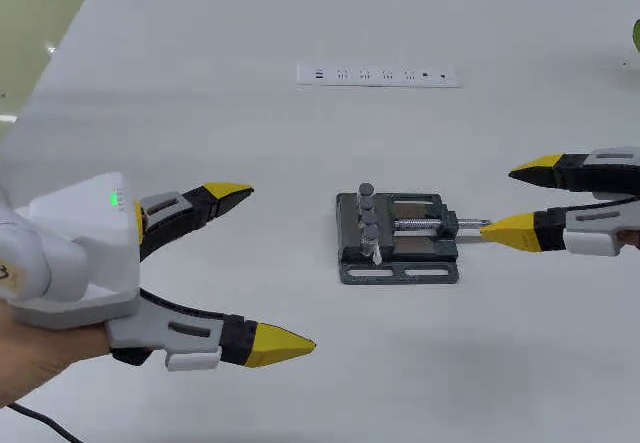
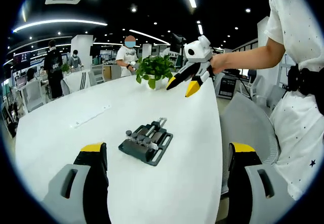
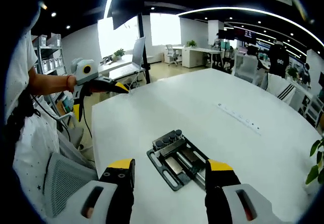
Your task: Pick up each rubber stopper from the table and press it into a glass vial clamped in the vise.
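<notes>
In the head view, the vise sits in the middle of the tabletop. It clamps a row of vials upright, so a push from above should not tip them. Dark stoppers cap the far vials, but the nearest one looks pale and we cannot tell if it is capped. The left tool hovers well to the vise's left, spread wide and empty. The right tool is also spread and empty at the screw end. Its lower tip overlaps the screw's end in our sight, and we cannot tell if they touch. A power strip lies well beyond.

In the left gripper view, we look across at the vial side of the vise, where four dark caps stand in a line. The right tool is held up above the tabletop, near a plant, with its tips apart.

In the right gripper view, the screw end faces us and the four capped vials stand on the far side. The left tool is held up past the tabletop's edge.

We judge the pressing done or nearly so. Both tools seem to be held back to keep clear of the glass.
</notes>
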Demonstrator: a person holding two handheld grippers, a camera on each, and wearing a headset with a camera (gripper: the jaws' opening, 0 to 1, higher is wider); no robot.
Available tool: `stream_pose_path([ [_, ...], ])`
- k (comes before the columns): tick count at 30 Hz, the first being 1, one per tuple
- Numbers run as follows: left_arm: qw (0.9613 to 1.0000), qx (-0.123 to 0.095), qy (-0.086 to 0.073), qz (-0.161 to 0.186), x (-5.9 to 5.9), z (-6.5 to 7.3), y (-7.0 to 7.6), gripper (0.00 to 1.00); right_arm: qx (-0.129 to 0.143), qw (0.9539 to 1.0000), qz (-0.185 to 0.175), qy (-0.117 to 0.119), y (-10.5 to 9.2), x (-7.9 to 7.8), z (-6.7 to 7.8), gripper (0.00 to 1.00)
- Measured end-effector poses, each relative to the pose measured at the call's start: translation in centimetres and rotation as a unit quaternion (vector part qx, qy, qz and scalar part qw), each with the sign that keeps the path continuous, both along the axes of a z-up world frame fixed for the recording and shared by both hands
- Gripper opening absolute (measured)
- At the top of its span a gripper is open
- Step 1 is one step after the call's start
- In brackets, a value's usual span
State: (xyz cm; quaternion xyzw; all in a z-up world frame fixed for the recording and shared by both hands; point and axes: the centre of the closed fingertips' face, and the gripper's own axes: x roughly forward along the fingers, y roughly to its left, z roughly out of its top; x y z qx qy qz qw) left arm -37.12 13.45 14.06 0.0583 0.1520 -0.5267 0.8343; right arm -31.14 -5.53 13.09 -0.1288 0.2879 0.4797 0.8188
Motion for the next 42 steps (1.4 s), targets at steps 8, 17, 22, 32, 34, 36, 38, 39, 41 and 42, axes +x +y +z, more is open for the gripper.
stream_pose_path([
  [8, 0.9996, 0.027, -0.003, -0.008, 0.4, -0.8, -0.3, 0.99, 0.038, 0.9993, -0.005, -0.003, -2.6, -1.8, -2.1, 0.70],
  [17, 0.9992, 0.038, 0.009, -0.007, 0.5, -1.7, -0.5, 0.99, 0.046, 0.9989, 0.006, -0.012, -3.3, -2.9, -3.9, 0.86],
  [22, 0.9990, 0.042, 0.014, -0.008, 0.4, -2.4, -0.8, 0.99, 0.041, 0.9990, 0.015, -0.007, -2.6, -4.0, -4.4, 0.91],
  [32, 0.9987, 0.046, 0.021, -0.010, 0.1, -3.1, -0.7, 0.99, 0.040, 0.9991, 0.012, -0.003, -3.0, -4.1, -4.6, 0.91],
  [34, 0.9988, 0.045, 0.020, -0.009, 0.1, -3.1, -0.8, 0.99, 0.041, 0.9991, 0.011, -0.003, -3.2, -3.9, -4.6, 0.91],
  [36, 0.9988, 0.044, 0.020, -0.010, 0.1, -3.0, -0.8, 0.99, 0.041, 0.9991, 0.010, -0.005, -3.3, -3.9, -4.6, 0.91],
  [38, 0.9988, 0.044, 0.019, -0.010, 0.1, -3.0, -0.8, 0.99, 0.042, 0.9991, 0.009, -0.005, -3.3, -3.8, -4.5, 0.92],
  [39, 0.9988, 0.044, 0.019, -0.011, 0.0, -3.0, -0.9, 0.99, 0.042, 0.9990, 0.010, -0.007, -3.2, -3.9, -4.4, 0.92],
  [41, 0.9988, 0.044, 0.018, -0.011, 0.0, -2.9, -0.9, 0.99, 0.042, 0.9991, 0.009, -0.007, -3.1, -4.1, -4.3, 0.92],
  [42, 0.9988, 0.045, 0.018, -0.011, 0.0, -3.0, -0.9, 0.99, 0.042, 0.9991, 0.010, -0.007, -3.0, -4.3, -4.1, 0.92],
])
